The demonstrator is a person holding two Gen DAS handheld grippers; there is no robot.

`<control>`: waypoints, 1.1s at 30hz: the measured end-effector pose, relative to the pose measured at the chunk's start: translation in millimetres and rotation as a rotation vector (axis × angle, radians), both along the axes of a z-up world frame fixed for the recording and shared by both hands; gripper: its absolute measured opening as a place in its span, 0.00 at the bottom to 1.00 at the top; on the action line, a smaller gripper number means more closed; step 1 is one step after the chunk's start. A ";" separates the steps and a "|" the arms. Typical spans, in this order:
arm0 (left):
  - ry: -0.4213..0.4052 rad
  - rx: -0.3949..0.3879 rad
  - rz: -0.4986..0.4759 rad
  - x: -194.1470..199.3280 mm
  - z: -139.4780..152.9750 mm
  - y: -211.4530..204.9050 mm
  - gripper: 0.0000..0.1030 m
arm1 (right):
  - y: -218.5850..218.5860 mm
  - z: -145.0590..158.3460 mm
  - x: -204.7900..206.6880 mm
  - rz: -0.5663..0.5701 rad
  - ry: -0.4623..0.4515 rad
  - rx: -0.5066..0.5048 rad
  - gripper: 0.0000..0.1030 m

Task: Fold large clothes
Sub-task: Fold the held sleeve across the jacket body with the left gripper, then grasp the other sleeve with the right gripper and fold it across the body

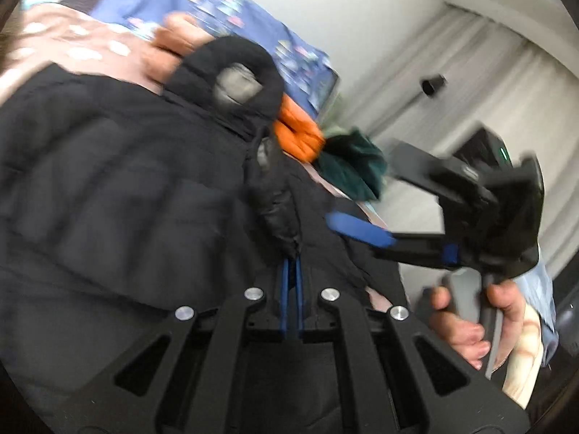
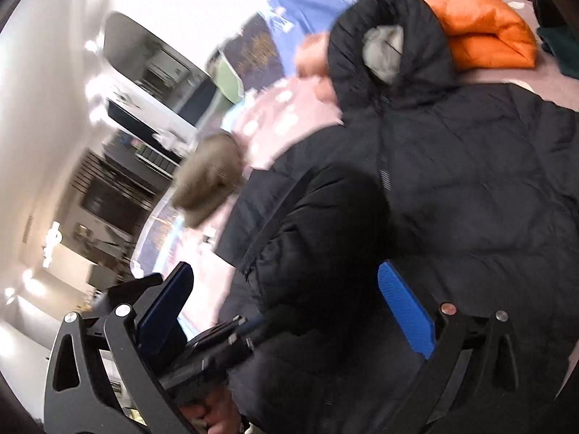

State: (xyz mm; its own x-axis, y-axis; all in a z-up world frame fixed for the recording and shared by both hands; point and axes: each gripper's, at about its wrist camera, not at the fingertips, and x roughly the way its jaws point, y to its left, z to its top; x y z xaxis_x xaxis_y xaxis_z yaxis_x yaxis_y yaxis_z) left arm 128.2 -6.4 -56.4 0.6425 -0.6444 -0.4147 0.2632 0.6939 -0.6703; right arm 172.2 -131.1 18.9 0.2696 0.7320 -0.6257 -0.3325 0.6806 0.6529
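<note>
A large black hooded puffer jacket (image 1: 108, 188) lies spread on a bed, its hood (image 1: 231, 61) with grey lining at the far end. It also fills the right wrist view (image 2: 452, 181). My left gripper (image 1: 291, 264) is shut on a bunched fold of the jacket (image 1: 278, 213), lifted off the bed. My right gripper (image 2: 289, 300) is open, its blue pads (image 2: 405, 311) wide apart over a raised black sleeve fold (image 2: 318, 224). In the left wrist view the right gripper (image 1: 365, 233) hangs at the right, held by a hand (image 1: 466, 318).
An orange puffer garment (image 2: 485, 32) and a dark green garment (image 1: 353, 166) lie beyond the hood. A pink dotted bedsheet (image 2: 275, 119), a blue patterned cloth (image 1: 224, 3) and a brown item (image 2: 206, 181) surround the jacket. White curtains (image 1: 470, 83) stand at the right.
</note>
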 end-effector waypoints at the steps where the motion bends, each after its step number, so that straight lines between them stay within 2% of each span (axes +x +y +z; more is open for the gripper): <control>1: 0.004 0.007 -0.024 2.9 -4.1 -12.3 0.03 | -7.2 -11.0 3.0 -0.017 0.035 -0.016 0.99; 5: 0.049 0.028 -0.106 14.4 -24.7 -53.4 0.03 | -31.6 -46.0 9.5 -0.077 0.142 -0.032 0.99; 6: 0.058 0.034 -0.112 15.6 -29.0 -57.9 0.03 | -34.9 -52.7 10.1 -0.088 0.160 -0.048 0.94; 8: 0.075 0.035 -0.108 15.5 -37.3 -59.4 0.03 | -39.3 -68.4 9.9 -0.082 0.197 -0.056 0.79; 10: 0.085 0.045 -0.099 13.8 -41.6 -58.6 0.06 | -41.8 -78.1 10.4 -0.083 0.229 -0.032 0.48; 11: 0.087 0.049 -0.096 12.3 -42.2 -56.7 0.08 | -44.6 -83.3 11.9 -0.100 0.240 -0.036 0.39; 12: 0.090 0.054 -0.095 9.7 -42.1 -53.8 0.17 | -48.6 -86.1 12.8 -0.112 0.241 -0.037 0.23; 13: 0.084 0.045 -0.098 6.2 -41.2 -51.7 0.31 | -50.8 -87.3 13.8 -0.127 0.235 -0.046 0.12; 16: 0.043 0.054 -0.080 -8.2 -32.6 -38.3 0.50 | -54.7 -81.0 16.4 -0.146 0.190 -0.064 0.07; 21: 0.004 0.074 -0.028 -33.7 -20.3 -5.9 0.51 | -65.3 -56.7 40.5 -0.160 0.112 -0.101 0.07; 22: -0.001 0.084 -0.018 -37.9 -18.8 0.1 0.54 | -64.4 -53.1 48.2 -0.150 0.101 -0.119 0.07; 26: -0.020 0.107 0.040 -56.7 -16.8 30.6 0.57 | -68.9 -40.7 80.0 -0.141 0.043 -0.210 0.08; 30: -0.016 0.120 0.109 -76.9 -16.5 67.0 0.60 | -76.1 -55.7 104.0 -0.150 0.076 -0.284 0.14; 31: -0.010 0.114 0.120 -75.5 -16.3 74.1 0.60 | -80.0 -61.5 108.8 -0.165 0.050 -0.332 0.14; 33: 0.002 0.101 0.140 -79.5 -15.6 87.6 0.60 | -87.3 -62.2 108.8 -0.203 0.017 -0.358 0.14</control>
State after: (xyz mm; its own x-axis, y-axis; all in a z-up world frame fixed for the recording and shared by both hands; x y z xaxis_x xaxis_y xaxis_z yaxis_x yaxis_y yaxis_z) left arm 48.6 81.2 -71.9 0.7217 -0.5040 -0.4744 0.1581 0.7873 -0.5960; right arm 281.0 -218.3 -43.2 0.3731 0.3999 -0.8371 -0.1594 0.9165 0.3668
